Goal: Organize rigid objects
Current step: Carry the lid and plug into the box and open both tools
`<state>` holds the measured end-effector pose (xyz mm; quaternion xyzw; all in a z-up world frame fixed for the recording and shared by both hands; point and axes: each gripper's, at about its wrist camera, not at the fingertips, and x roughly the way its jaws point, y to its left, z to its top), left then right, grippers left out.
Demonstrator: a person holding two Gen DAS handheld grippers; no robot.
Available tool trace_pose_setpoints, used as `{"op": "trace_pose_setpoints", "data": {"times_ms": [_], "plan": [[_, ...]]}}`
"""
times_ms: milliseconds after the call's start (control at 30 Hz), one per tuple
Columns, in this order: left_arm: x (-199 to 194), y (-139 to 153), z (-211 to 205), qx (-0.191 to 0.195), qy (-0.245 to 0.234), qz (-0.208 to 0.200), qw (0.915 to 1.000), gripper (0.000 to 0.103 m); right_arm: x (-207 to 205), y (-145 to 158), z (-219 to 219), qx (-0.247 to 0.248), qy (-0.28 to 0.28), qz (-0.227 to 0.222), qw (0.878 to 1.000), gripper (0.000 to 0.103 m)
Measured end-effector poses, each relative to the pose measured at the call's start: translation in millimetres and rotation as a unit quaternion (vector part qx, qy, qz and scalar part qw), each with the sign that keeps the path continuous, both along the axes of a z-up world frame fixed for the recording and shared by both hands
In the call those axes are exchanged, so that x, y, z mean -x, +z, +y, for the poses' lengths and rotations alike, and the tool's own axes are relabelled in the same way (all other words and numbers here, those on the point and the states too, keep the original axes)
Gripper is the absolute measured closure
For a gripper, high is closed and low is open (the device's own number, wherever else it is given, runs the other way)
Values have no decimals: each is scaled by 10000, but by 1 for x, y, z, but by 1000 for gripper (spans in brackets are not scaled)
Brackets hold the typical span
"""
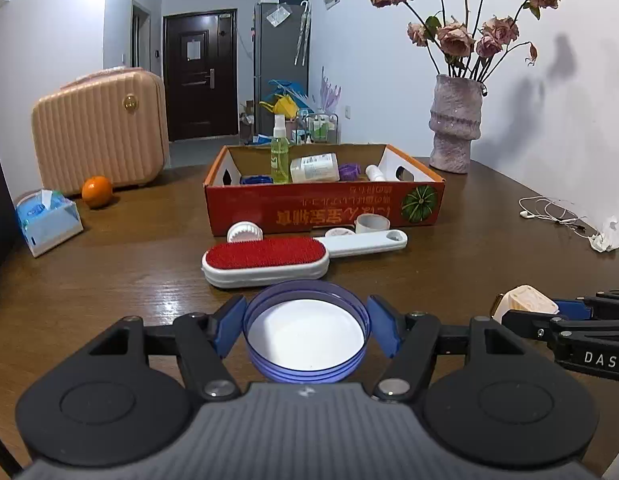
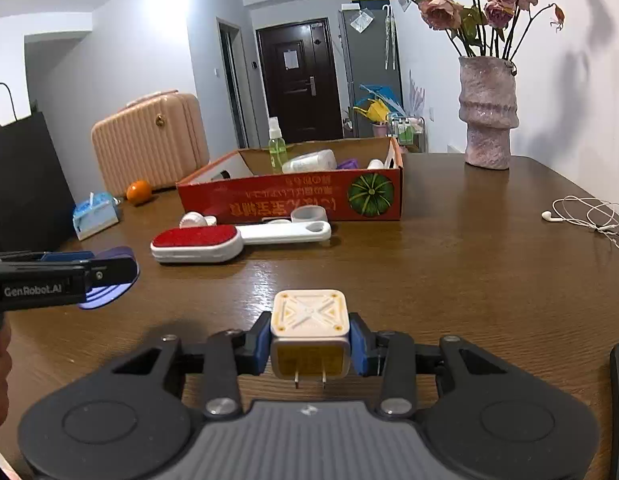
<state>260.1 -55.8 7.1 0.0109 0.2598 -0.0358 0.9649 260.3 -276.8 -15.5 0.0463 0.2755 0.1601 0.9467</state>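
My left gripper is shut on a round blue lid with a white inside, held above the table. My right gripper is shut on a cream square plug adapter, prongs toward the camera. Each gripper shows at the edge of the other's view: the right gripper with the adapter, the left gripper with the lid. Beyond them lies a red lint brush with a white handle. Behind it stands the red cardboard box holding bottles.
White caps and a tape ring lie against the box front. A tissue pack, an orange and a pink case are at the left. A vase and earphones are at the right.
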Motion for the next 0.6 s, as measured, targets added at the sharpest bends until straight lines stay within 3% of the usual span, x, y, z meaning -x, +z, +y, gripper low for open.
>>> {"op": "trace_pose_setpoints", "data": {"times_ms": [133, 233, 467, 600], "plan": [[-4, 9, 4, 51, -7, -124, 9999, 36, -8, 6, -3, -143, -1, -61, 9999, 65], [-29, 19, 19, 473, -182, -25, 9987, 36, -25, 17, -4, -232, 52, -152, 9996, 65], [-131, 54, 36, 432, -392, -111, 9982, 36, -111, 55, 0, -432, 92, -427, 9981, 65], [-212, 53, 36, 240, -450, 195, 9985, 36, -183, 62, 11, -302, 129, -275, 9991, 65]]}}
